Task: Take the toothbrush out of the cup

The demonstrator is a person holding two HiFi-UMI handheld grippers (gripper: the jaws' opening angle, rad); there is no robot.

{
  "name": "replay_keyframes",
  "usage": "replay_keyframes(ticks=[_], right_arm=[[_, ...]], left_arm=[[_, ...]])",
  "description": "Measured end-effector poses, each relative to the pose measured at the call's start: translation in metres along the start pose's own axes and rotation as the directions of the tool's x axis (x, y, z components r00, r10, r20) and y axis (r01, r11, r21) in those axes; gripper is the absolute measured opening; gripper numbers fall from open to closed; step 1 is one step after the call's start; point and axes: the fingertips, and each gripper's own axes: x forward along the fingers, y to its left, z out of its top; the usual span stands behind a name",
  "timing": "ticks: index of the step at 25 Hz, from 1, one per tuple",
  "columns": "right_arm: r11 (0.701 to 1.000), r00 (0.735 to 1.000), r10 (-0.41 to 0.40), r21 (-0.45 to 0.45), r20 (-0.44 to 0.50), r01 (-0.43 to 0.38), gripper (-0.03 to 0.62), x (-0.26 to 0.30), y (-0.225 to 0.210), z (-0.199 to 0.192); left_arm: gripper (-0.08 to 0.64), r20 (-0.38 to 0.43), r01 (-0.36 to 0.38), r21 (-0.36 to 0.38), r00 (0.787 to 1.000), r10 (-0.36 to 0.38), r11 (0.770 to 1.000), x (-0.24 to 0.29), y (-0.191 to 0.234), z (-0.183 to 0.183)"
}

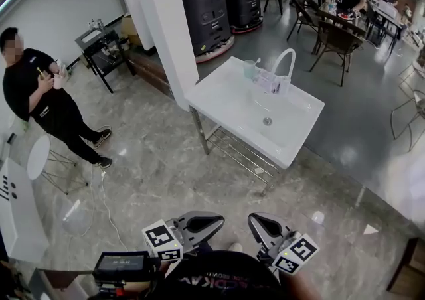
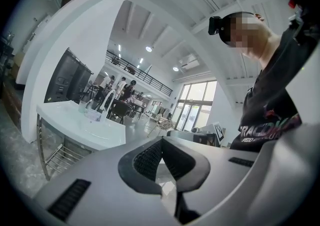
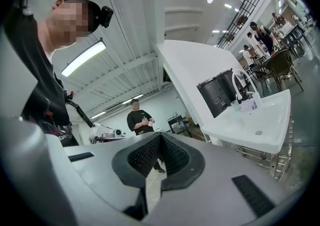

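A clear cup (image 1: 250, 68) stands on the far left corner of the white sink (image 1: 226, 93), beside the curved white faucet (image 1: 284, 61). A toothbrush (image 1: 255, 64) pokes up out of it. The cup (image 3: 235, 104) shows small and far off in the right gripper view, and the cup (image 2: 82, 105) likewise in the left gripper view. Both grippers hover low in the head view, well short of the sink. My left gripper (image 1: 211, 220) is shut with nothing in it, its pads meeting at the tip (image 2: 162, 140). My right gripper (image 1: 260, 224) is shut and empty too (image 3: 160, 136).
A person in black (image 1: 40, 99) stands at the left next to a white stool (image 1: 38, 156). A white pillar (image 1: 166, 20) and black machines (image 1: 206, 6) rise behind the sink. Under the basin is a wire rack (image 1: 239, 152). Chairs and tables (image 1: 332, 33) fill the back right.
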Motion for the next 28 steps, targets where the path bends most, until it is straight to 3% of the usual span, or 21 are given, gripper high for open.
replay_keyframes(ticks=[10,17,28], right_arm=[[0.994,0.993,-0.11,0.009,0.043,0.109,0.006,0.088,-0.033,0.018],[0.989,0.985,-0.144,0.029,0.1,0.142,0.006,0.166,-0.047,0.041],[0.979,0.969,-0.203,0.048,0.138,0.198,0.006,0.241,-0.067,0.056]], left_arm=[[0.0,-0.027,0.094,-0.011,0.995,-0.095,0.995,-0.016,0.094,0.037],[0.0,-0.03,0.138,-0.033,0.99,-0.139,0.99,-0.036,0.17,0.066],[0.0,-0.054,0.184,-0.044,0.981,-0.186,0.982,-0.062,0.24,0.092]])
